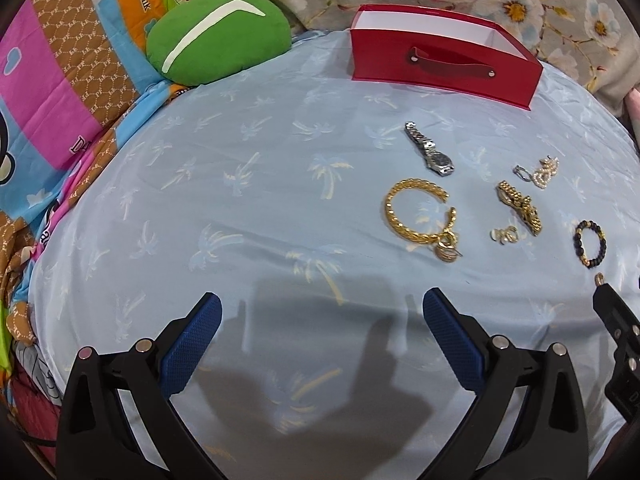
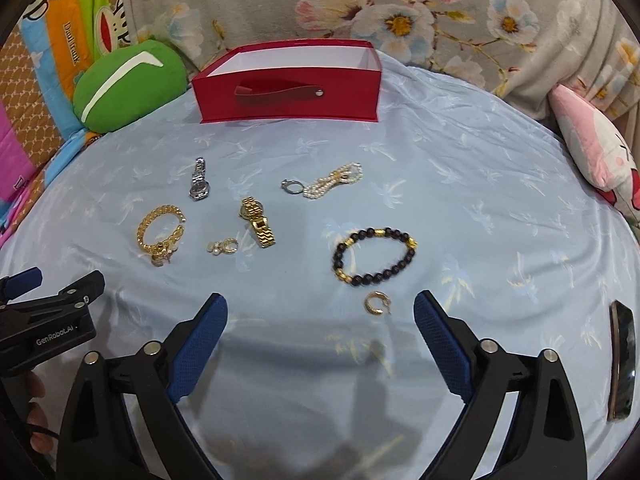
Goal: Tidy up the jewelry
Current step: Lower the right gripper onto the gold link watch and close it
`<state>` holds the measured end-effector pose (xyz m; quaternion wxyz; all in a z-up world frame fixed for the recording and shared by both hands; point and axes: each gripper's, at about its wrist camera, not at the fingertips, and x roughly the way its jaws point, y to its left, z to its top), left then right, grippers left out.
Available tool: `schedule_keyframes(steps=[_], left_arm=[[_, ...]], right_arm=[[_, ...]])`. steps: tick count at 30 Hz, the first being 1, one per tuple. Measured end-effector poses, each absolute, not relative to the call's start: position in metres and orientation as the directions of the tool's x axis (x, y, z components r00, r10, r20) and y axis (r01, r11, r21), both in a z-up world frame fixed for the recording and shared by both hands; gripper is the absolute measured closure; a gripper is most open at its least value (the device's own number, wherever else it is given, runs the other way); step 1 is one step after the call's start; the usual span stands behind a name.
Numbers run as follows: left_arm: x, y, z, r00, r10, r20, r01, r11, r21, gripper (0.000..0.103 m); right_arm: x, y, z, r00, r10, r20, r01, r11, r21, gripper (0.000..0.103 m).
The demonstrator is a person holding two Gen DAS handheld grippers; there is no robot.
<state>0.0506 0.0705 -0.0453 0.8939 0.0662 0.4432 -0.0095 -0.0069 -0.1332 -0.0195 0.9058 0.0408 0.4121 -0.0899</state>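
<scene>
Sheet (image 2: pixel 460 184): pale blue, thin, lightly creased, palm print; soft bed surface.

Box (image 2: pixel 288 92): red card, white inside, strap handle on the near wall, open top, nothing visible in it. Sits at the far edge, well beyond all the jewelry.

Left gripper (image 1: pixel 322 340): jaws wide apart, nothing between them, over bare sheet. Jewelry lies ahead and to its right.

Right gripper (image 2: pixel 320 344): jaws wide apart, nothing held. Blue textured pads (image 2: pixel 200 344).

Bead bracelet (image 2: pixel 374 256): dark round beads with gold spacers, closed loop lying flat.

Chain bracelet (image 2: pixel 160 232): gold, woven links, charm cluster at the clasp.

Gold watch (image 2: pixel 258 222) and silver watch (image 2: pixel 198 180): metal link bands, both lying roughly away from the cameras.

Pearl piece (image 2: pixel 334 180), ring (image 2: pixel 292 186) touching its left end.

Hoop earring (image 2: pixel 376 303): small, gold, ribbed, just ahead of the right jaws, slightly right of centre, just beside the bead bracelet. Judgement: right gripper is nearer; likely first pick. Thin and flat on soft cloth, so pads may pinch sheet.
</scene>
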Motion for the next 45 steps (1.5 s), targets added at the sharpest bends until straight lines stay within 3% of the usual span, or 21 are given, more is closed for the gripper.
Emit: schedule_keyframes(steps=[8, 27, 33, 36, 45], left_arm=[[0.059, 0.079, -0.048, 0.599, 0.029, -0.8, 0.074, 0.993, 0.092, 0.005], [0.07, 0.083, -0.058, 0.581, 0.01, -0.814, 0.072, 0.995, 0.064, 0.005], [0.073, 0.083, -0.061, 0.574, 0.008, -0.819, 0.074, 0.995, 0.061, 0.005], [0.075, 0.082, -0.063, 0.569, 0.003, -0.822, 0.076, 0.996, 0.056, 0.005], [0.076, 0.081, -0.063, 0.563, -0.026, -0.826, 0.085, 0.996, 0.027, 0.005]], right_arm=[[0.029, -0.123, -0.026, 0.648, -0.064, -0.759, 0.134, 0.991, 0.03, 0.042], [0.096, -0.124, -0.054, 0.601, -0.016, -0.799, 0.118, 0.991, 0.07, 0.057], [0.101, -0.126, -0.058, 0.607, -0.003, -0.795, 0.106, 0.991, 0.077, 0.074], [0.101, -0.127, -0.058, 0.61, 0.012, -0.792, 0.1, 0.991, 0.092, 0.091], [0.092, -0.131, -0.052, 0.632, 0.043, -0.774, 0.095, 0.987, 0.133, 0.092]])
